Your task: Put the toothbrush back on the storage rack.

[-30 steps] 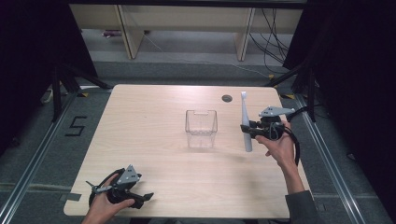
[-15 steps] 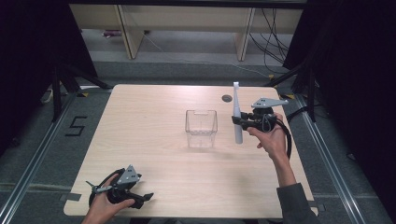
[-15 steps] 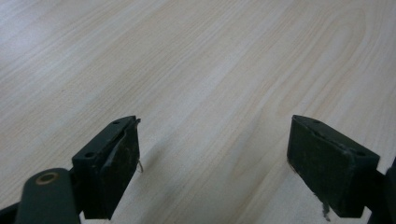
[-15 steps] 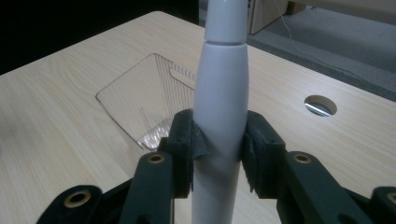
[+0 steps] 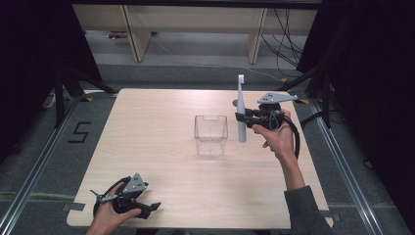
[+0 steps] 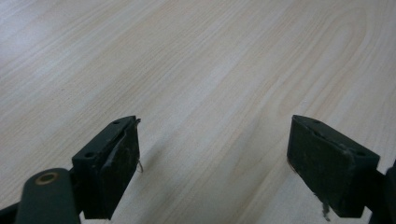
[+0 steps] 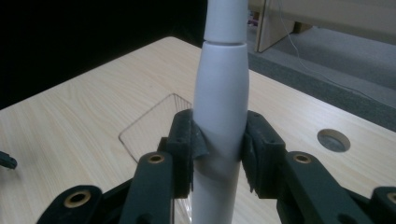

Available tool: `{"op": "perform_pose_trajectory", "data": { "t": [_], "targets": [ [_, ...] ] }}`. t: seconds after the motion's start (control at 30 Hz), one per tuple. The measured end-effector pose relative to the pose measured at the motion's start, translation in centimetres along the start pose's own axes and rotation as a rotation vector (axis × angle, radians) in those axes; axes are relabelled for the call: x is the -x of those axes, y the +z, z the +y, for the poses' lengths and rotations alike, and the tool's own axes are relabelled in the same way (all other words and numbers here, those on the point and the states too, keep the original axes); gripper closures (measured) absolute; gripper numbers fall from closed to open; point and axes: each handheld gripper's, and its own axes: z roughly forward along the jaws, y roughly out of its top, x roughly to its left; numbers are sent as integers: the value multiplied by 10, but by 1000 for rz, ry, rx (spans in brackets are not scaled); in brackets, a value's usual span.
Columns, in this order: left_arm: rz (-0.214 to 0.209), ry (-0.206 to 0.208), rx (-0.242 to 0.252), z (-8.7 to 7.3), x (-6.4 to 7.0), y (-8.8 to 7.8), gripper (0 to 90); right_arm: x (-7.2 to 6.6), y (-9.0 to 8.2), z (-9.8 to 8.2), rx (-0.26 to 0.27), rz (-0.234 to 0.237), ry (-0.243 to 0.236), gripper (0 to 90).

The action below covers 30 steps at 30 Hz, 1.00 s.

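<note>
- Toothbrush [image 5: 241, 110], one, white and electric-style, stands upright in the right tool [image 5: 243, 117], well clear of the desk [image 5: 161, 122], with its brush head at the top and its thick handle hanging below the jaws.
- In the right gripper view the two black jaws press on either side of the toothbrush [image 7: 220, 121] handle, partly closed around it, so the right tool [image 7: 219, 149] has a firm hold.
- One clear plastic box [image 5: 211, 133], open at the top, sits on the desk just left of the held toothbrush; the two are apart, and the toothbrush hangs beside the box, not over it.
- Through the right gripper view the box [image 7: 154, 128] shows behind and to the left of the handle, and one round hole [image 7: 333, 140] in the desk lies off to the right.
- The right hand [image 5: 275, 137] grips the tool from below, forearm rising from the desk's near right edge, with the tool held level and pointing left toward the box.
- The left tool [image 5: 147, 208] rests low at the near left corner of the desk, well apart from the box and toothbrush.
- In the left gripper view its two jaws stand wide apart over bare wood, with nothing between them; the left tool [image 6: 212, 158] holds nothing.
- The left hand [image 5: 110, 215] wraps the tool body from the desk's near edge, pointing it right.
- Two tools, one toothbrush and one box are in view.
</note>
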Motion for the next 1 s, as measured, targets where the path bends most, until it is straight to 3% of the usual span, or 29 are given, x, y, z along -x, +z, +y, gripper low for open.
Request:
{"op": "perform_pose_trajectory", "data": {
  "t": [0.13,0.23,0.27,0.53,0.67,0.7,0.73,0.8,0.9,1.0],
  "targets": [
    [-2,7,-3,0,-1,0,167,-7,5,11,6,24,15,668],
    [-1,-7,0,0,0,0,166,-9,12,18,18,32,-15,669],
    [-1,-11,1,0,1,0,166,-12,13,20,9,40,5,669],
    [0,-8,2,0,1,0,166,-23,34,34,-1,76,-23,668],
    [1,-11,2,0,1,0,166,-25,46,35,-20,76,-16,668],
    [1,-10,1,0,1,-1,166,-24,49,35,-18,75,-34,668],
    [1,-9,2,0,1,-1,166,-26,51,33,-36,76,1,668],
    [0,-6,3,0,0,-1,166,-22,59,32,-30,72,-27,668],
    [-1,-8,2,0,0,0,166,-22,65,31,-31,62,-10,669],
    [0,-5,3,0,0,-1,166,-19,70,30,-53,58,-25,668]
  ]
}}
